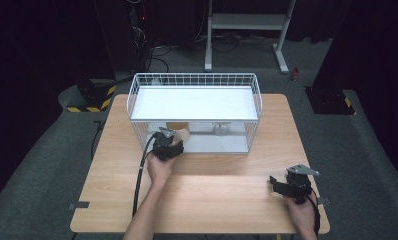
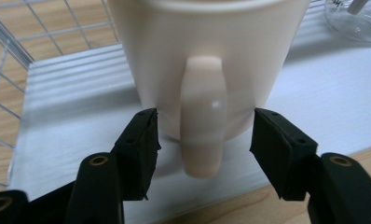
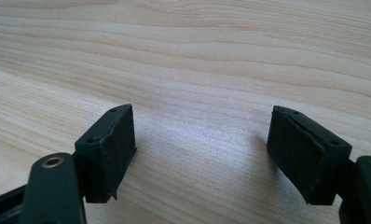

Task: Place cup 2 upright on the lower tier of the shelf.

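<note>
Cream mug (image 2: 207,56): smooth, glazed, cylindrical, standing upright on the white lower shelf (image 2: 81,107) of a wire rack (image 1: 194,80). Its handle (image 2: 202,121), a flat rounded strap, faces straight back between the left tongs (image 2: 204,140). The left tongs view shows the pads flanking that handle with clear gaps on both sides, nothing pinched; jaws part open. From the high view the mug (image 1: 177,131) is a tan shape half under the rack's upper white shelf, just ahead of the left tongs (image 1: 168,142).

Beyond the mug and off to the right of the left tongs: a clear glass vessel (image 2: 356,21), rounded, on the same shelf.

Right tongs (image 3: 202,140): jaws apart, holding nothing, matte black ribbed pads over pale wood-grain bench (image 3: 197,56). The high view places the right tongs (image 1: 282,184) well apart from the rack, near the bench's front right edge.
</note>
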### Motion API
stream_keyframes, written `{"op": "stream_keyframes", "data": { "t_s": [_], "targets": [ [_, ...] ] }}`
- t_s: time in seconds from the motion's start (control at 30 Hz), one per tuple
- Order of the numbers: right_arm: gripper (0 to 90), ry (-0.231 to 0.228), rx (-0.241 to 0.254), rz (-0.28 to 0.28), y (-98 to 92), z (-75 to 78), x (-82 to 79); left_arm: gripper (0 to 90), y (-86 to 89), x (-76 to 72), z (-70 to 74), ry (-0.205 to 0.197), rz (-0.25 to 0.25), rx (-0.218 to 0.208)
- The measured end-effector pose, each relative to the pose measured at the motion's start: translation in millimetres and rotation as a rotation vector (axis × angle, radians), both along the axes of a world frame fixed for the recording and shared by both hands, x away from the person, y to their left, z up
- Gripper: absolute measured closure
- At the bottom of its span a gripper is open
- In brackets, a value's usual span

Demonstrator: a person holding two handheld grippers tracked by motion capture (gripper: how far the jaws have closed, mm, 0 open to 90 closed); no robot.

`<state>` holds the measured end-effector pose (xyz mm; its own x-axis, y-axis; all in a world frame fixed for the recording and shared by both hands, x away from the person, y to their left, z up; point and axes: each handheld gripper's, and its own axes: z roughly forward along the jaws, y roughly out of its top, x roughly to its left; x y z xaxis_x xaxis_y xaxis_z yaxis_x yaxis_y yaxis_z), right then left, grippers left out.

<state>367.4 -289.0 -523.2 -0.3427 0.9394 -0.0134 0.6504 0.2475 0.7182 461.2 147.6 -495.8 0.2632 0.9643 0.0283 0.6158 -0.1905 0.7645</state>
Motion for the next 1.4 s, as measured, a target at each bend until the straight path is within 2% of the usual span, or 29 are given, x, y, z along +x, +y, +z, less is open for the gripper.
{"op": "stream_keyframes", "data": {
  "t_s": [0.03,0.07,0.1,0.13,0.3,0.4,0.47,0.53,0.6,0.7,0.9,0.97,1.17,1.3,1.37,1.4],
  "targets": [
    [23.8,0.0,0.0,0.0,0.0,0.0,0.0,43.0,0.4,0.5,-0.4,0.002,0.003,0.022],
    [23.8,0.0,0.0,0.0,0.0,0.0,0.0,43.4,0.6,1.3,-1.5,0.007,0.001,0.026],
    [23.7,0.0,0.0,0.0,0.0,0.0,0.0,44.0,0.2,2.3,-3.1,0.021,-0.003,0.01],
    [23.7,0.0,0.0,0.0,0.0,0.0,0.0,45.0,0.7,2.9,-3.6,0.024,-0.001,0.014],
    [23.8,0.0,0.0,0.0,0.0,0.0,0.0,47.8,2.3,7.0,-7.7,0.028,0.017,0.01],
    [23.8,0.0,0.002,-0.001,0.2,0.0,0.0,49.3,2.5,9.0,-9.6,0.022,0.029,-0.007],
    [23.8,0.0,0.002,-0.001,0.2,0.0,0.0,50.0,3.8,9.5,-9.5,0.03,0.022,0.0],
    [23.8,0.0,0.002,-0.001,0.2,0.0,0.0,50.9,4.6,10.9,-11.0,0.033,0.037,-0.007],
    [23.7,0.0,0.002,-0.001,0.2,0.0,0.0,51.8,6.6,11.9,-10.9,0.028,0.057,0.001],
    [23.8,0.0,0.002,-0.001,0.2,0.0,0.0,52.5,6.6,12.3,-11.3,0.023,0.058,0.004],
    [23.8,-0.001,0.001,-0.001,0.1,0.0,0.1,54.9,7.3,13.8,-12.3,0.017,0.074,-0.011],
    [23.8,0.0,0.002,-0.001,0.2,0.0,0.0,56.1,7.4,14.9,-13.2,0.012,0.075,-0.03],
    [23.8,0.0,0.002,-0.001,0.2,0.0,0.1,59.9,10.7,15.9,-13.1,0.003,0.087,-0.021],
    [23.8,0.0,0.002,-0.001,0.2,0.0,0.0,60.1,10.6,16.1,-13.6,0.006,0.087,-0.031],
    [23.8,0.0,0.002,-0.001,0.2,0.0,0.1,57.7,10.5,15.4,-13.2,0.012,0.084,-0.046],
    [23.7,-0.001,0.001,-0.001,0.1,-0.1,0.1,55.3,11.0,14.9,-12.9,0.013,0.085,-0.041]
  ]
}}
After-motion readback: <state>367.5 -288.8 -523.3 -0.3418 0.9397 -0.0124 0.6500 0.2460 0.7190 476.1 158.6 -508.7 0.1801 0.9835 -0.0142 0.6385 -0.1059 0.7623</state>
